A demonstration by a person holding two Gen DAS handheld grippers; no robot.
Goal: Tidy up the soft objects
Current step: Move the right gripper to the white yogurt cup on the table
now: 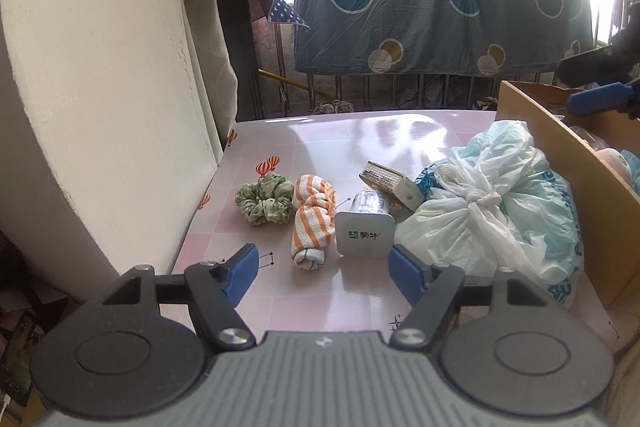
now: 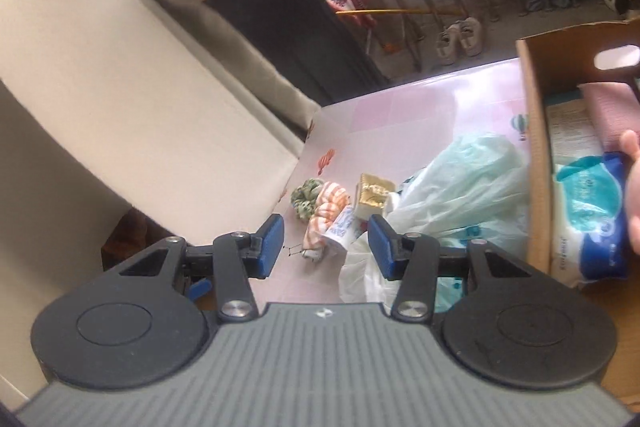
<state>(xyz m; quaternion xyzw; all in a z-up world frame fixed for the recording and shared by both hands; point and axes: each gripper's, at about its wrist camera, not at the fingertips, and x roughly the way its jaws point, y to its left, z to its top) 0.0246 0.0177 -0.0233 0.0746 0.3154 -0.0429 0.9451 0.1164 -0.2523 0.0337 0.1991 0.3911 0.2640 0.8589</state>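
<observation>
On the pink table (image 1: 320,139) lie a green scrunchie (image 1: 265,204), an orange-striped rolled towel (image 1: 313,221) and knotted plastic bags (image 1: 492,203). My left gripper (image 1: 322,273) is open and empty, low over the table just in front of the towel. My right gripper (image 2: 326,247) is open and empty, held higher above the table's near side. In the right wrist view the scrunchie (image 2: 306,195), the towel (image 2: 326,215) and the bags (image 2: 460,195) lie ahead. The cardboard box (image 2: 536,163) at the right holds a tissue pack (image 2: 592,223) and a pink pack (image 2: 608,115).
A milk carton (image 1: 365,227) lies beside the towel, with a small gold box (image 1: 390,183) behind it. A white wall (image 1: 100,87) borders the table's left edge. A blue quilt (image 1: 440,7) hangs on the railing behind. The right gripper's blue finger (image 1: 600,99) shows above the box.
</observation>
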